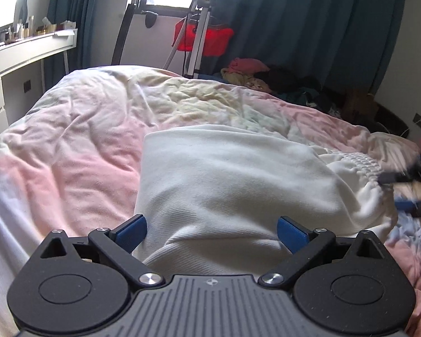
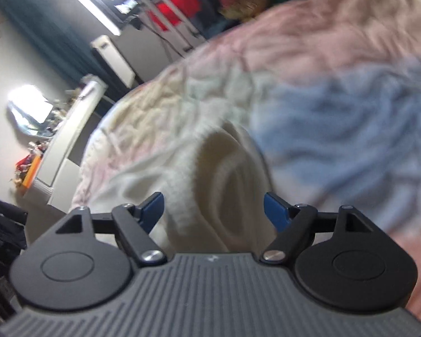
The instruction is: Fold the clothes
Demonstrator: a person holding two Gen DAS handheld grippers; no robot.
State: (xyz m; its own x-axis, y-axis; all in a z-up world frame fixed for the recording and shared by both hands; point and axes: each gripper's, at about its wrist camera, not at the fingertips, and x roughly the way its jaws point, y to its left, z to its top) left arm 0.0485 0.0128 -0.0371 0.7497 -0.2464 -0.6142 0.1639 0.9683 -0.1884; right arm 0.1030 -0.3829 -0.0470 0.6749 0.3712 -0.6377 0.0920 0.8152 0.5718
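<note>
On the bed (image 1: pixel 70 146), white garment (image 1: pixel 224 174) lies between left hand-held gripper (image 1: pixel 212 234) fingers.

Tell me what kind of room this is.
Most likely a bedroom in a home. A bed with a rumpled pastel duvet fills the view, a white garment lies on it, dark teal curtains hang by the window, and a white dresser holds small bottles and clutter.
</note>
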